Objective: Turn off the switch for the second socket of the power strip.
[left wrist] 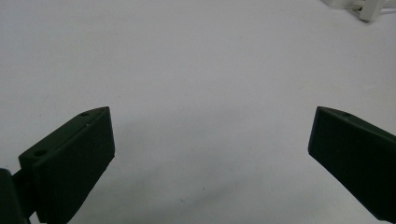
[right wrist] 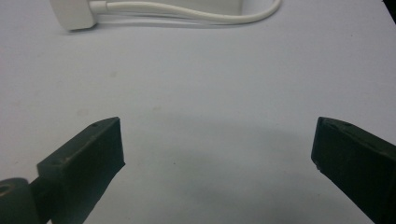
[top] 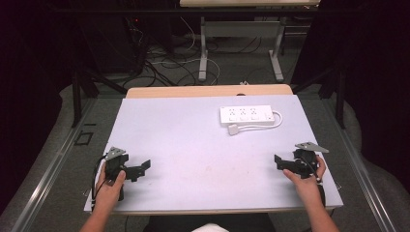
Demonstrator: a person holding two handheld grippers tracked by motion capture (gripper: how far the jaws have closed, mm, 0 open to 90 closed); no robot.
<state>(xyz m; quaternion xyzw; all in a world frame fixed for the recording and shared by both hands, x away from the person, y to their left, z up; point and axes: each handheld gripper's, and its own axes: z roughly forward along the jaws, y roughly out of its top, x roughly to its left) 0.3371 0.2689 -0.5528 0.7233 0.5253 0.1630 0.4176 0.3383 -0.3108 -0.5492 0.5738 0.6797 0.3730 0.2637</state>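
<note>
Holding both tools wide and empty at the near corners, left tool [top: 143,167] and right tool [top: 278,161], I'm only starting. Next I'd judge a reach to the white plastic power strip [top: 244,115] far right on the pale grey surface [top: 183,140].

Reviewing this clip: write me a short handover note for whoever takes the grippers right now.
Left gripper: open, nothing between the jaws, low over the table near its front left corner.
Right gripper: open, nothing held, near the front right edge.
Power strip: lies flat towards the far right of the table, its cord looped beside it and the plug lying loose in front.
Done: nothing touched yet, by how things lie.
Left: probably reach for the strip and its plug; the right gripper is nearer.
</note>
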